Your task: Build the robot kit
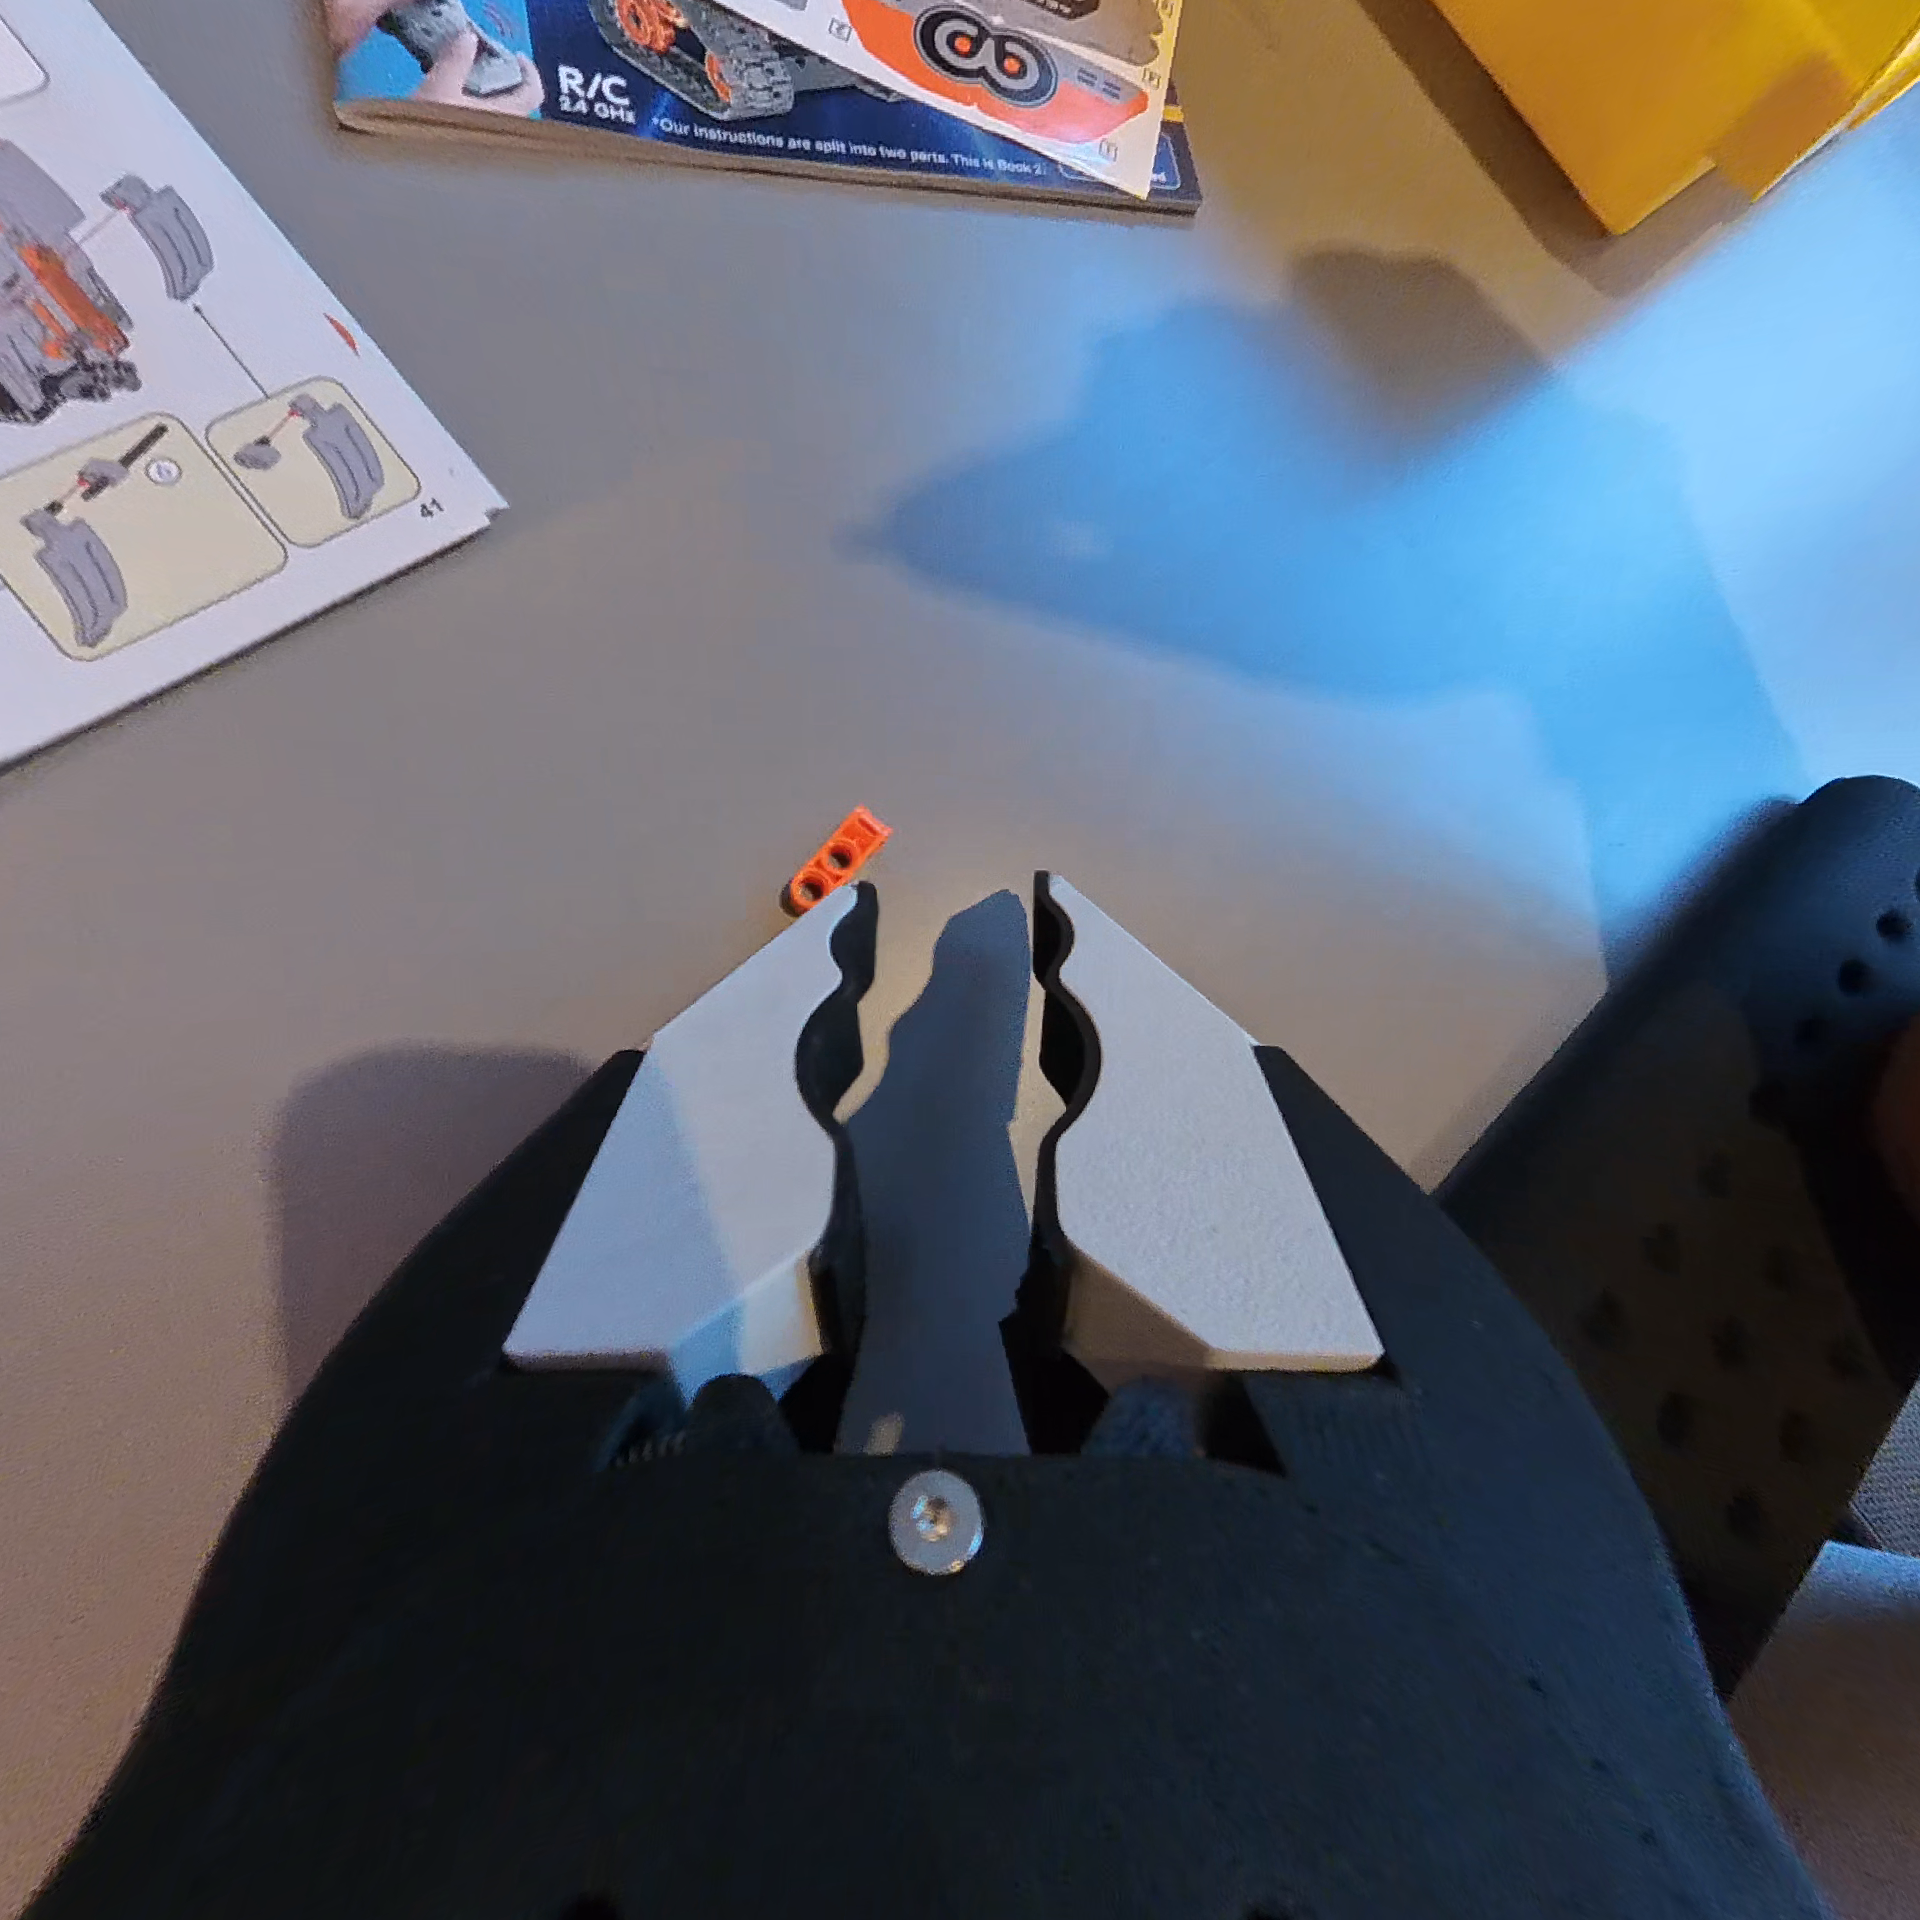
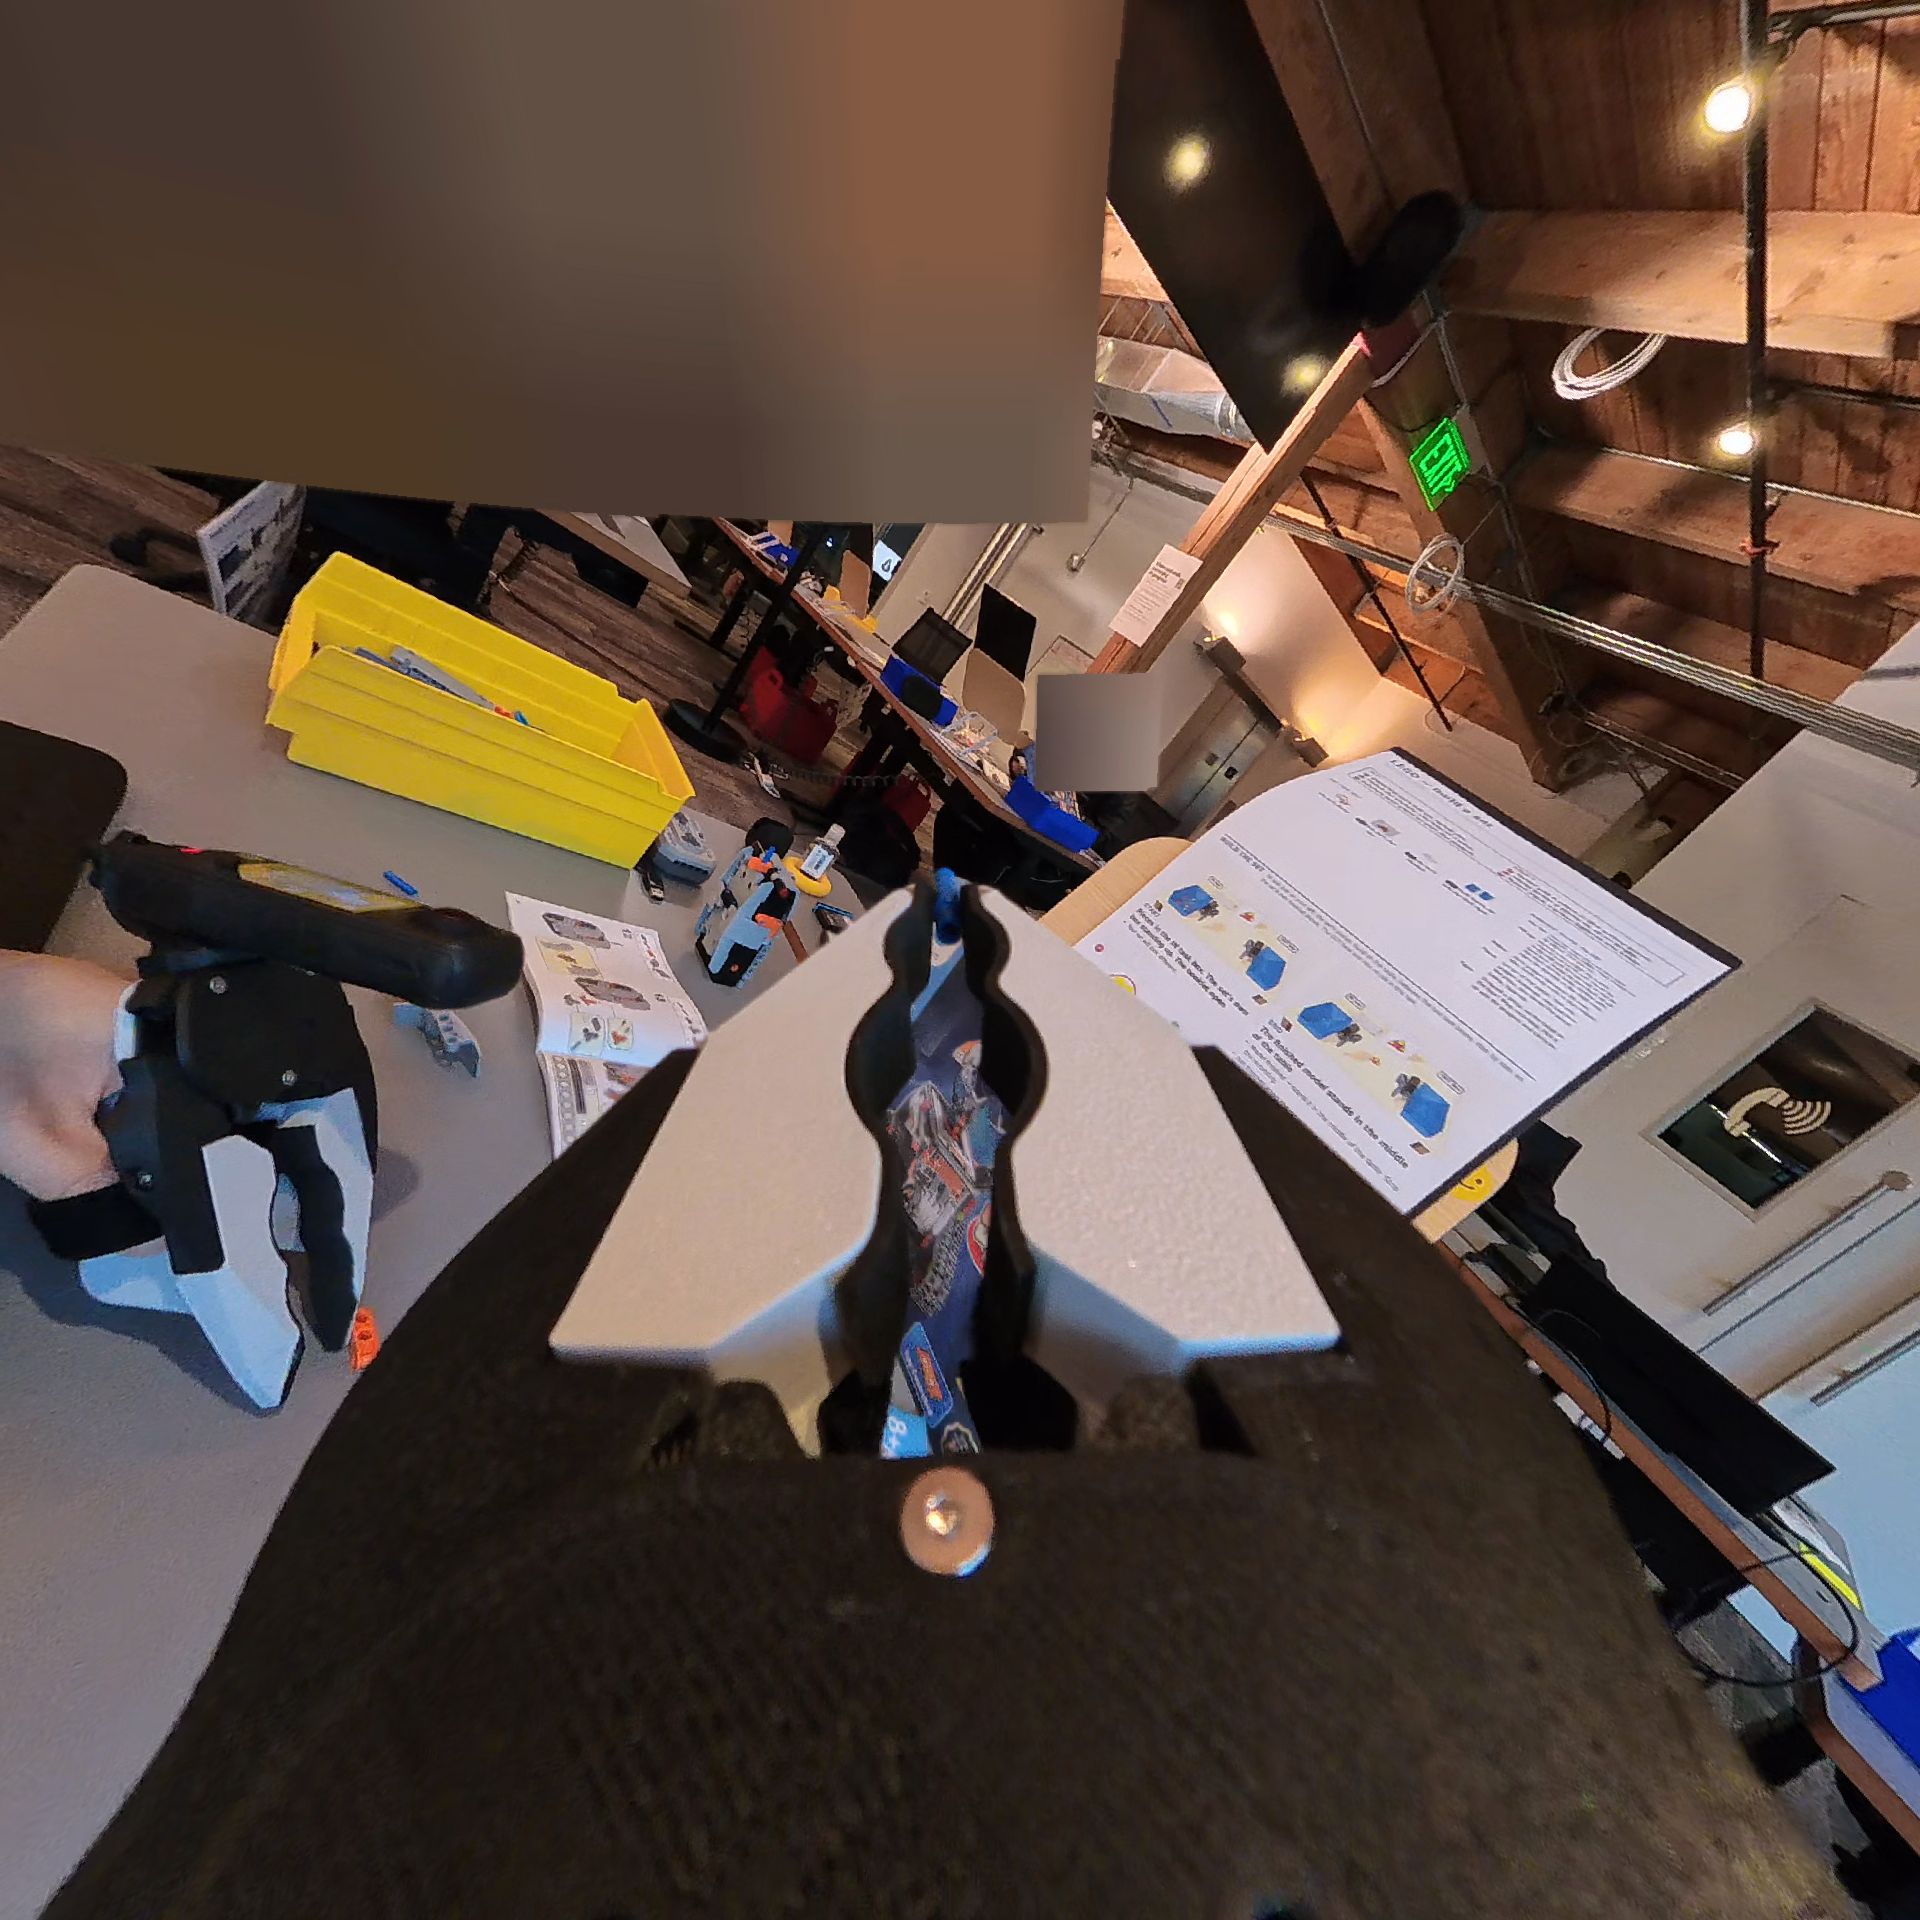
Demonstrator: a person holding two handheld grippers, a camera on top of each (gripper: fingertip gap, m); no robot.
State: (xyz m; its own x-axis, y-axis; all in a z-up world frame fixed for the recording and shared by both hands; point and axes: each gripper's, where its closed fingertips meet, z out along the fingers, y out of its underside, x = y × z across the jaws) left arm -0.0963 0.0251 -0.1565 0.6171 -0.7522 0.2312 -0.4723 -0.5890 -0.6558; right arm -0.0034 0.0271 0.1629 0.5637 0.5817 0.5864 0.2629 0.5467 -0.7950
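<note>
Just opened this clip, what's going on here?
A person holds a gripper in each hand over a grey table. The left gripper is open, tips down beside a small orange brick lying on the table, not gripping it. The right gripper is raised and pinches a small blue piece at its tips. Instruction booklets, a half-built model and yellow bins lie around.
</note>
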